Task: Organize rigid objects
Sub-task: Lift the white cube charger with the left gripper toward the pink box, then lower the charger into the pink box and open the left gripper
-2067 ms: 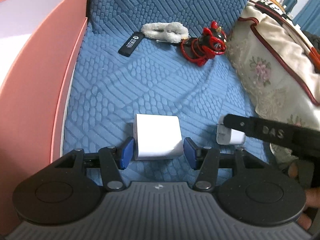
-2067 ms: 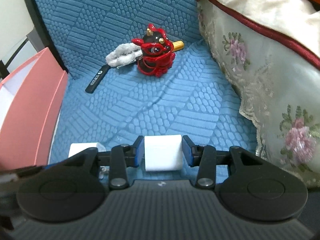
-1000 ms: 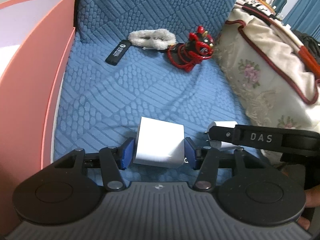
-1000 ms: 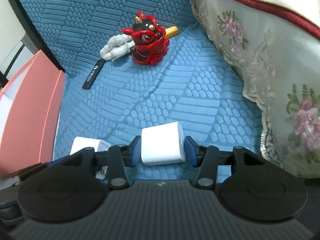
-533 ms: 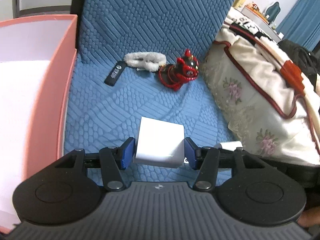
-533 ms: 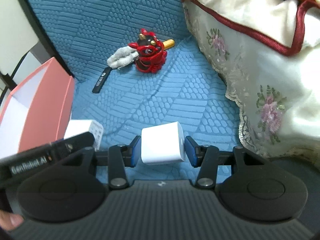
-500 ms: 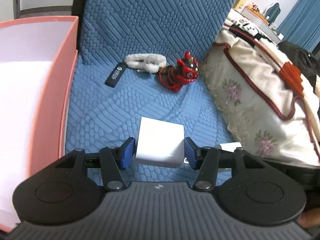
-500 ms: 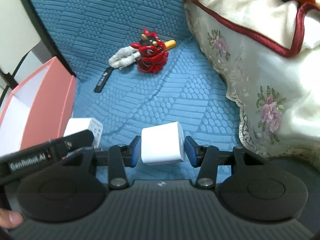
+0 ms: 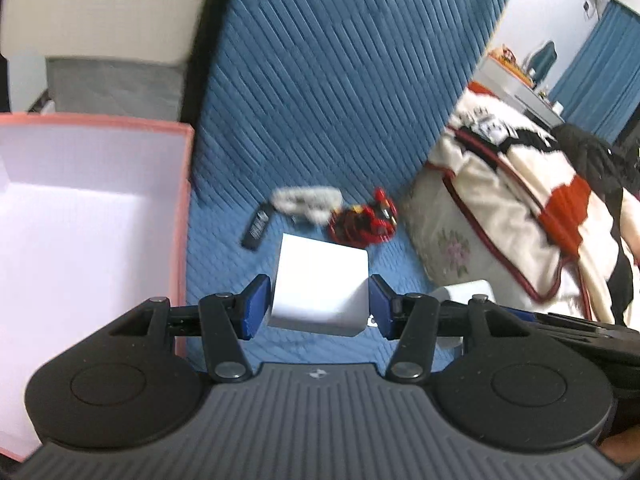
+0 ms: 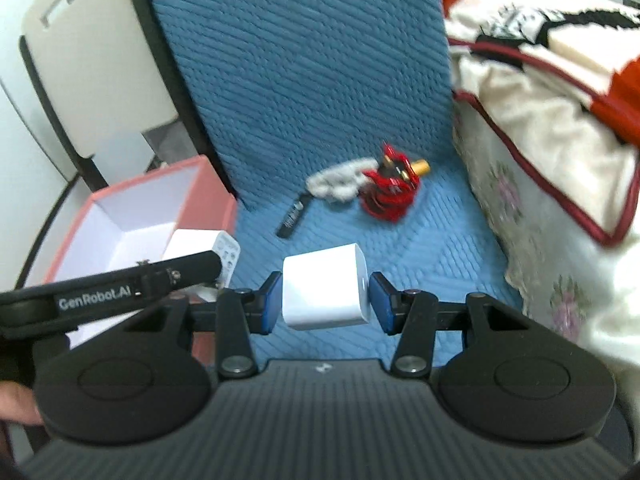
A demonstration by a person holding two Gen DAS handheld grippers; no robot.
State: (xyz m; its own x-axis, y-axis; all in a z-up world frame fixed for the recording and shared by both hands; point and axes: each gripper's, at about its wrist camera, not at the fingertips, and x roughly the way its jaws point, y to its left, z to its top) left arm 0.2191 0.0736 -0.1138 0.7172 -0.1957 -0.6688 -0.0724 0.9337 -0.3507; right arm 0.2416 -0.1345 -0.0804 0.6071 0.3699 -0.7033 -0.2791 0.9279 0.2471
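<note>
Left wrist view shows your left gripper (image 9: 318,306) with its blue fingers (image 9: 256,306) closed partway on a white cube (image 9: 320,292), one pad on each side, and the cube is carried clear above the blue quilted cushion (image 9: 224,256). Just to the left of it stands the open pink box (image 9: 182,208), white inside. At the right edge, behind your right finger, a second white block (image 9: 466,290) peeks out.

In the right wrist view, your right gripper (image 10: 324,298) holds this second white block (image 10: 324,292) in the same way, fingers (image 10: 378,298) half closed against its two sides, lifted over the cushion. To its left, the dark arm of the left gripper (image 10: 132,282) crosses the picture, with the first cube (image 10: 200,246) at its tip near the box rim (image 10: 160,178).

Farther on the cushion lie a black tag (image 10: 294,216), a fluffy white piece (image 10: 340,180) and a red figurine (image 10: 390,188), close together near the seat back. On the right, a floral blanket with red trim (image 10: 540,152) is heaped.
</note>
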